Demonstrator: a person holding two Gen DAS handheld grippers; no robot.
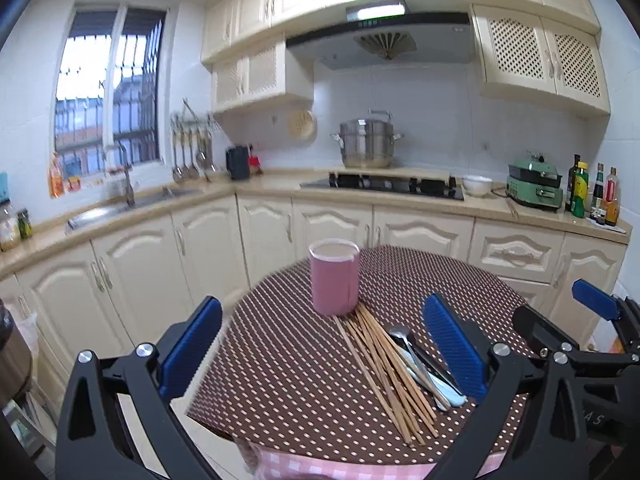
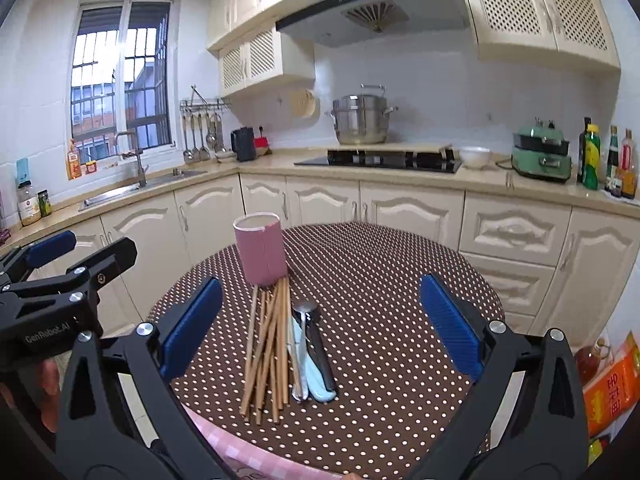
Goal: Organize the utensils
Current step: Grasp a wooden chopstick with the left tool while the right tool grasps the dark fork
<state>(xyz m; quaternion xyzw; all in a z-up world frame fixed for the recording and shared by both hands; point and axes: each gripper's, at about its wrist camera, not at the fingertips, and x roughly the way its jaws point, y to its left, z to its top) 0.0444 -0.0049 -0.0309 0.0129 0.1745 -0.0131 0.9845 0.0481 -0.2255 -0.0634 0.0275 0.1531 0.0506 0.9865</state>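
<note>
A pink cylindrical holder [image 1: 335,277] stands upright and empty on the round dotted table [image 1: 288,380]; it also shows in the right wrist view [image 2: 262,254]. Several wooden chopsticks [image 1: 390,372] lie in a loose bundle in front of it, also in the right wrist view [image 2: 269,346]. Beside them lie spoons [image 1: 420,364], one with a light blue handle [image 2: 314,354]. My left gripper [image 1: 322,354] is open and empty above the table's near edge. My right gripper [image 2: 320,328] is open and empty, hovering over the utensils.
Behind the table runs a kitchen counter with cream cabinets [image 1: 264,236], a sink [image 1: 120,208], a black hob [image 1: 384,186] with a steel pot [image 1: 366,142], a green appliance [image 2: 542,156] and bottles [image 2: 608,160]. An orange package [image 2: 610,392] is at the right.
</note>
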